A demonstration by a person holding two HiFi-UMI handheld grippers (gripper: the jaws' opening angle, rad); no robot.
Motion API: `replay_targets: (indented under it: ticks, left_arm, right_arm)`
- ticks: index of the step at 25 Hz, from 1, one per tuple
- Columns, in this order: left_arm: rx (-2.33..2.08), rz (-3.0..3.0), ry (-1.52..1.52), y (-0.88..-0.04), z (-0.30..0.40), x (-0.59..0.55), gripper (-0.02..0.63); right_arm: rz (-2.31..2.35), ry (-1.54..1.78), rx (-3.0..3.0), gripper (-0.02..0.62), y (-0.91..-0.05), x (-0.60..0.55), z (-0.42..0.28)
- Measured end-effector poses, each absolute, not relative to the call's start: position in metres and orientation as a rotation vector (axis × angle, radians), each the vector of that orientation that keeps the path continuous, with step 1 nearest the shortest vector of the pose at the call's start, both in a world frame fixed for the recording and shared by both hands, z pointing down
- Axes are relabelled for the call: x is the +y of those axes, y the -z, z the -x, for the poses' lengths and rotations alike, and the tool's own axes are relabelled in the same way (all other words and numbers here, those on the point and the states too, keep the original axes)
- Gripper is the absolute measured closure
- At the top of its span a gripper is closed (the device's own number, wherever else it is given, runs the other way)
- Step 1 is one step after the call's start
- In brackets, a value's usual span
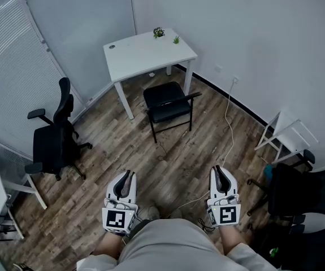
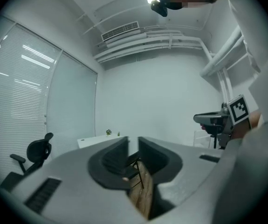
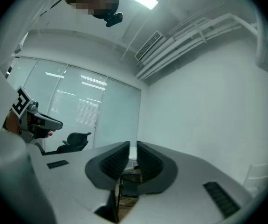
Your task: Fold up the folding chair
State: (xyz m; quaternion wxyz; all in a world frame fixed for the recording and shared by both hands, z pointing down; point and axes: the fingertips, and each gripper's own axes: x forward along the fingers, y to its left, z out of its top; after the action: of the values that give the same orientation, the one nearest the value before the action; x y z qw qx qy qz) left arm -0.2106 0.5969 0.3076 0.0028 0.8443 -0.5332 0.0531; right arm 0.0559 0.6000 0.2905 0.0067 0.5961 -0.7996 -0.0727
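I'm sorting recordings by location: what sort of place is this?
Most likely a small office room: a white desk stands against the wall, a black swivel office chair is nearby, and window blinds cover one side.

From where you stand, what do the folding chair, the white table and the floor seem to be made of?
Folding chair: thin black tube frame, probably metal; seat looks padded, matte black.
White table: smooth matte top, likely laminate, on white legs.
Floor: wood-look planks with visible grain, perhaps laminate.
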Motion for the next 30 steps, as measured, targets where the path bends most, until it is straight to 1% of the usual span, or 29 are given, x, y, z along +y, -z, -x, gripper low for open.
replay_targets:
  ticks: [1,2,3,4,5,7,8,19,26,30]
  left_arm:
    - [-1.650,-2.658,-0.154,-0.308,0.208,0.597,0.450]
    - [-1.638,-2.666,-0.150,-0.308,0.205,0.597,0.309]
    - [-1.639,-2.671,-0.154,-0.308,0.203,0.597,0.242]
    - [-1.652,-2.674,-0.164,-0.308,0.203,0.597,0.185]
    - [-1.670,-2.675,-0.176,-0.307,0.203,0.597,0.169]
    - [-1.707,-2.666,-0.193,-0.306,0.207,0.596,0.148]
    - [-1.723,-2.656,-0.200,-0.307,0.208,0.596,0.147]
    - [-1.854,-2.598,-0.241,-0.301,0.203,0.605,0.147]
    - [-1.881,-2.574,-0.275,-0.309,0.217,0.582,0.149]
    - [-1.878,-2.575,-0.252,-0.320,0.226,0.546,0.149]
  right_arm:
    - [-1.853,0.222,-2.519,0.480,-0.290,0.600,-0.056]
    - [-1.845,0.214,-2.540,0.366,-0.289,0.599,-0.057]
    - [-1.844,0.206,-2.561,0.266,-0.288,0.599,-0.059]
    - [-1.848,0.204,-2.573,0.227,-0.287,0.600,-0.062]
    - [-1.854,0.209,-2.575,0.204,-0.285,0.600,-0.065]
    - [-1.865,0.223,-2.563,0.175,-0.284,0.601,-0.070]
    - [-1.867,0.226,-2.554,0.173,-0.284,0.601,-0.073]
    - [-1.820,0.240,-2.552,0.173,-0.302,0.604,-0.107]
    - [-1.795,0.242,-2.536,0.173,-0.312,0.579,-0.106]
    - [-1.811,0.266,-2.531,0.173,-0.313,0.546,-0.096]
